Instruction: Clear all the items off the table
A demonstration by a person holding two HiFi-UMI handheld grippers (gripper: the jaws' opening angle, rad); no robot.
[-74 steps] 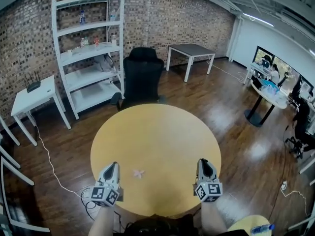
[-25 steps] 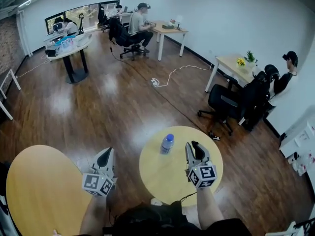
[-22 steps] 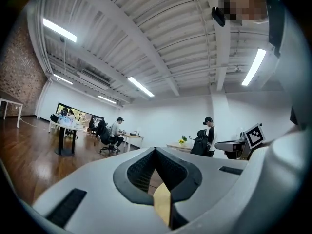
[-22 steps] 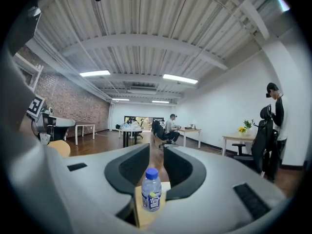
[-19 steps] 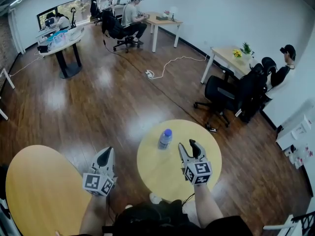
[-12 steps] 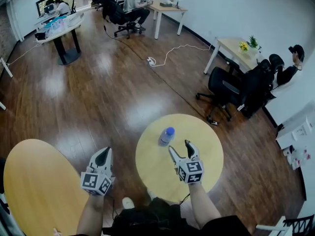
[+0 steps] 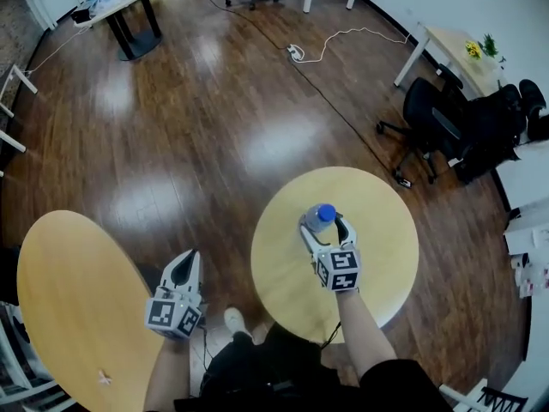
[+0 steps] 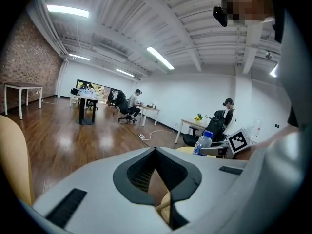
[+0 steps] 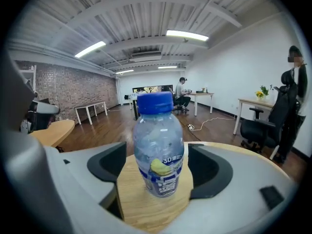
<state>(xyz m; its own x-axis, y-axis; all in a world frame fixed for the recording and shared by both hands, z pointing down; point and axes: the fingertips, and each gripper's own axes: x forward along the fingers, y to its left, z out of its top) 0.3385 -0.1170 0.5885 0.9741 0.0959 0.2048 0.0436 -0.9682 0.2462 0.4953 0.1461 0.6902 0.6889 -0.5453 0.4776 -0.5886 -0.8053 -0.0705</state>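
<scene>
On the small table (image 7: pixel 377 256) a bottle (image 7: pixel 321 216) is stood between the right tongs (image 7: pixel 324 227), just opened wide, not touching. Left tongs (image 7: pixel 184 266) are pressed shut beside the table. The bottle could be tipped by a crooked squeeze.

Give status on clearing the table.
Done: nothing removed that shows. In hand: right gripper straddles the upright bottle on the small table; its jaws have just been opening and don't press it yet. The left gripper is shut, empty. Left: lift the bottle; a small scrap lies on the big table.
</scene>
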